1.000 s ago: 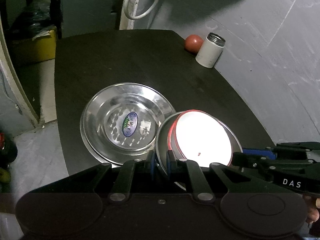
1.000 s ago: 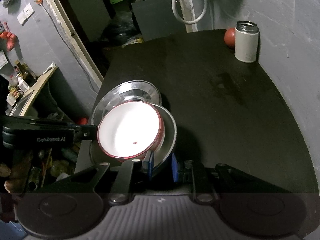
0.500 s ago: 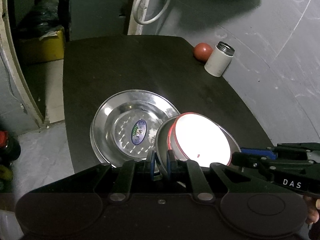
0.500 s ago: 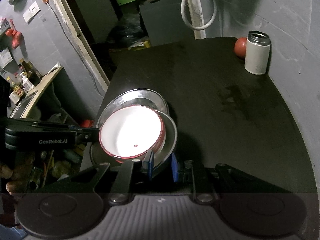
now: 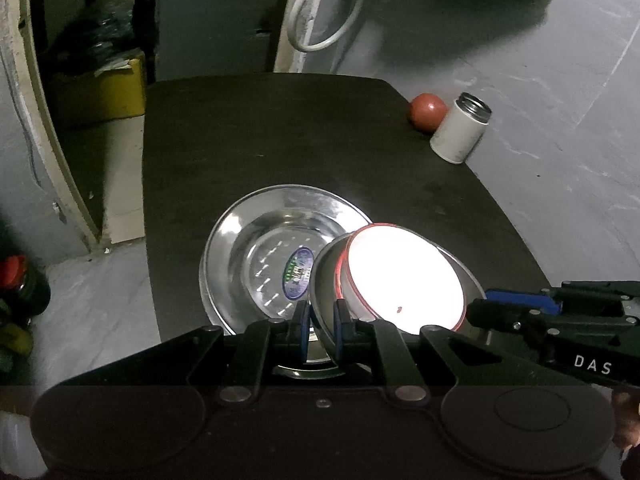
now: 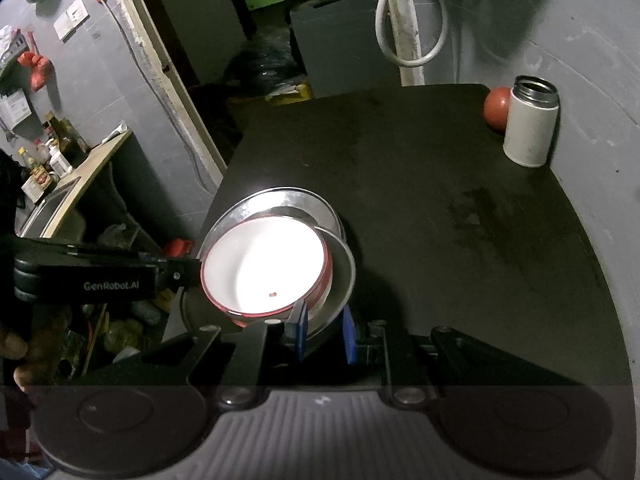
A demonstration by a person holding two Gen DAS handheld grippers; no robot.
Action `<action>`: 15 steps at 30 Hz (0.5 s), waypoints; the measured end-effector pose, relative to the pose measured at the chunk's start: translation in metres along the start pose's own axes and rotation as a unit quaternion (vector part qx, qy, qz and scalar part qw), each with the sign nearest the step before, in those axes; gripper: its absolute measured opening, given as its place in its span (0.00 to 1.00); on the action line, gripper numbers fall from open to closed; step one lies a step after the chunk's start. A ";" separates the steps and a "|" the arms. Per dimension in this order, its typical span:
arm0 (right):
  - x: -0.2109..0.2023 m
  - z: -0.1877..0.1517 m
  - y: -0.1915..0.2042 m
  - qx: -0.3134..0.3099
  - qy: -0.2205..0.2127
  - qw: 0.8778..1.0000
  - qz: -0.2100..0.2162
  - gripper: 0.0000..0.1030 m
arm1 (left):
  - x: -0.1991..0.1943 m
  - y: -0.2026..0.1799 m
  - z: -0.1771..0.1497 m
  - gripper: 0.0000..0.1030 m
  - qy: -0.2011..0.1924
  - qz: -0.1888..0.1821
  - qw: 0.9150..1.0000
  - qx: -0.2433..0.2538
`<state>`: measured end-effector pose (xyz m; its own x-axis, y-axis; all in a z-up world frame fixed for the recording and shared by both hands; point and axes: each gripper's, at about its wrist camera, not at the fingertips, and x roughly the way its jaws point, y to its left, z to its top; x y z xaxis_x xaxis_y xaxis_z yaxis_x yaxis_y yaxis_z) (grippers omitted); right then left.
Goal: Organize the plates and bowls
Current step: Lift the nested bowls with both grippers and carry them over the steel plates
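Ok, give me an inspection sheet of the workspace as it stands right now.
Surface: dark table, some dull smears on its right side.
Job's things: large steel plate flat on the table; smaller steel plate held tilted over it, carrying a white bowl with a red rim.
Clutter: red ball touching a white canister, far right corner.
Grippers: left gripper shut on the smaller plate's rim; right gripper shut on that rim from the opposite side.
Cables: white hose looped on the back wall; thin wire down the left wall.
Surroundings: grey walls, yellow box, cluttered counter at left.
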<state>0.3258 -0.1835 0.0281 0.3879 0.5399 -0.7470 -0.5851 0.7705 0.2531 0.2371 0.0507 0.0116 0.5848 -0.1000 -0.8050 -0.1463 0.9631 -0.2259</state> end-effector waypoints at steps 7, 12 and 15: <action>0.012 0.013 0.006 -0.017 -0.001 1.000 0.007 0.21 | 0.008 0.013 0.004 0.11 0.004 0.017 1.000 -0.015; 0.025 0.023 0.011 -0.032 0.004 0.999 0.014 0.21 | 0.014 0.025 0.006 0.12 0.007 0.032 0.999 -0.031; 0.034 0.028 0.014 -0.039 0.007 0.999 0.020 0.21 | 0.017 0.031 0.008 0.12 0.006 0.040 0.998 -0.038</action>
<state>0.3508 -0.1442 0.0234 0.3536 0.5646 -0.7458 -0.6538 0.7194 0.2346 0.2488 0.0808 -0.0042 0.5600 -0.0266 -0.8281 -0.2522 0.9466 -0.2009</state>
